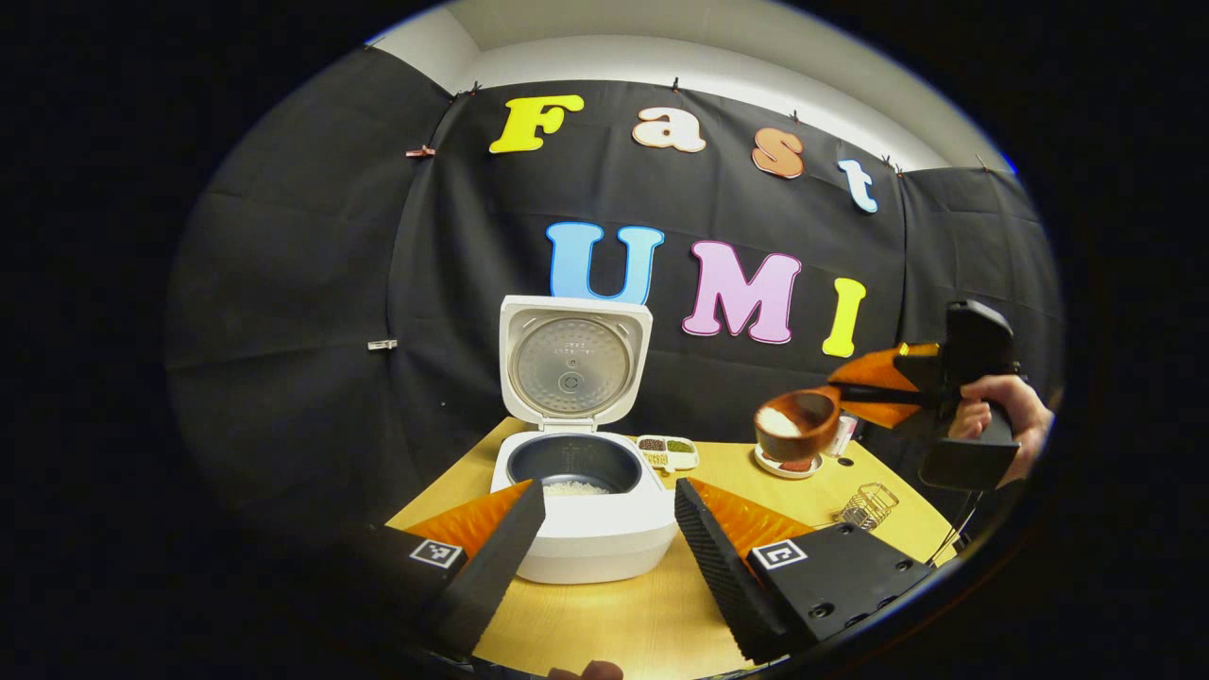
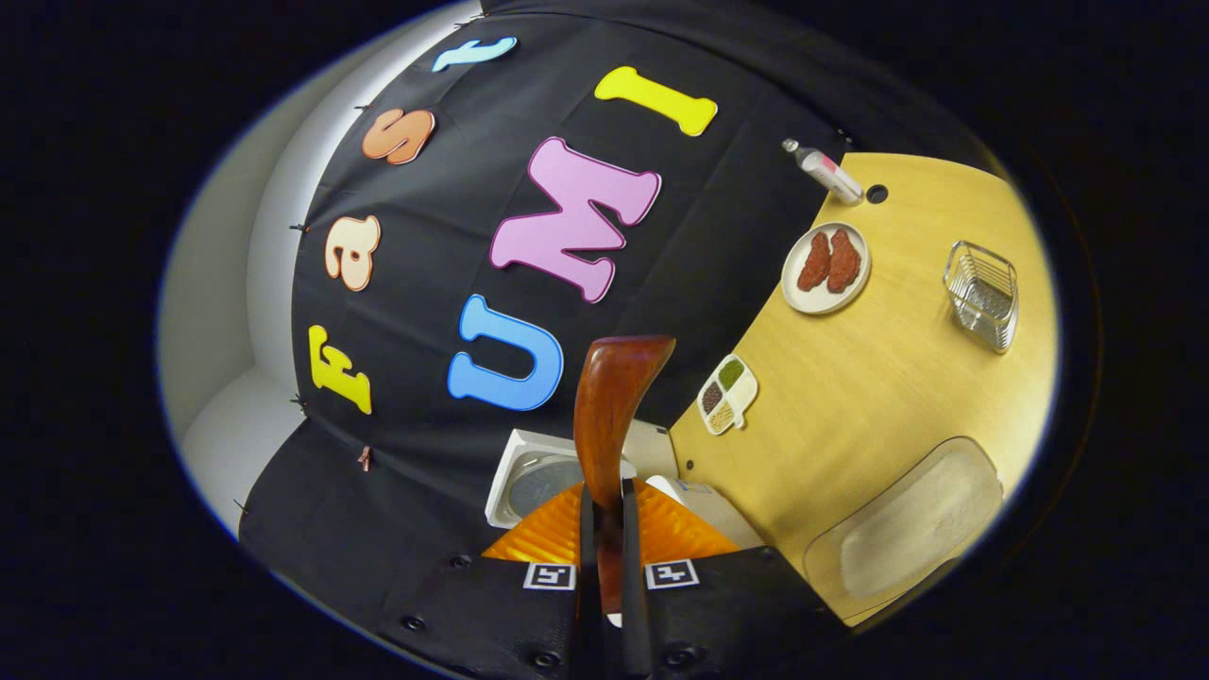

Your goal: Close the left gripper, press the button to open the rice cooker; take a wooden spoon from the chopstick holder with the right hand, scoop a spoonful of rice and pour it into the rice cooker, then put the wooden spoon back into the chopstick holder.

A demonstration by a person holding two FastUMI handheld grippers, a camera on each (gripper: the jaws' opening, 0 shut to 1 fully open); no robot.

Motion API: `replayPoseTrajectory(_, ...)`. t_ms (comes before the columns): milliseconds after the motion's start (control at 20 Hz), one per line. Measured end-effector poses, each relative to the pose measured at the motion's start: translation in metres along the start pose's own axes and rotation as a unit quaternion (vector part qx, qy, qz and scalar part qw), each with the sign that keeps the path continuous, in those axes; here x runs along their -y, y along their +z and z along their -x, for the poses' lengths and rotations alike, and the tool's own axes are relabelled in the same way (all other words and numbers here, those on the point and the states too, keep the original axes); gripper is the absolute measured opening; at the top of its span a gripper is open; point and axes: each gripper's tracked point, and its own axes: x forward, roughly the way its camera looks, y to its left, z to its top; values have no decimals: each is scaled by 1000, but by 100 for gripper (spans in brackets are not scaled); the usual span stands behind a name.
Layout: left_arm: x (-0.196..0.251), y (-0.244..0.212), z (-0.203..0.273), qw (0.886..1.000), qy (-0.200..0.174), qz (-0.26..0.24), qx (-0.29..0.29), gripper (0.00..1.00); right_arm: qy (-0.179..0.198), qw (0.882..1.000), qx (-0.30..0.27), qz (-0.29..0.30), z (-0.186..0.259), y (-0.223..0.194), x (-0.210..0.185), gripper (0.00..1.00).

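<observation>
The white rice cooker stands open on the wooden table, lid upright, a little rice in its dark pot. My left gripper is open, one finger on either side of the cooker's front, touching nothing. To the right, a hand holds my right gripper, shut on the handle of a wooden spoon whose bowl carries white rice above a small plate. In the right gripper view the spoon stands up between the shut fingers of the right gripper, with the cooker behind it.
A wire chopstick holder stands at the table's right. A plate with red pieces, a divided dish of grains, a small bottle and a translucent tray of rice sit on the table.
</observation>
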Motion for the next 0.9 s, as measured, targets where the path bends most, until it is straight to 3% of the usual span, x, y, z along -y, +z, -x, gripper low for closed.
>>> replayPoseTrajectory(450,-22,-6,3,1000,26,16,-5,95,18,1000,-15,7,-84,-63,-49,12)
replayPoseTrajectory(700,-27,-11,1,999,36,31,-9,95,10,997,-12,75,-127,-95,-60,12)
replayPoseTrajectory(900,-31,-13,1,998,44,42,-8,95,-8,986,-18,165,-154,-116,-56,12)
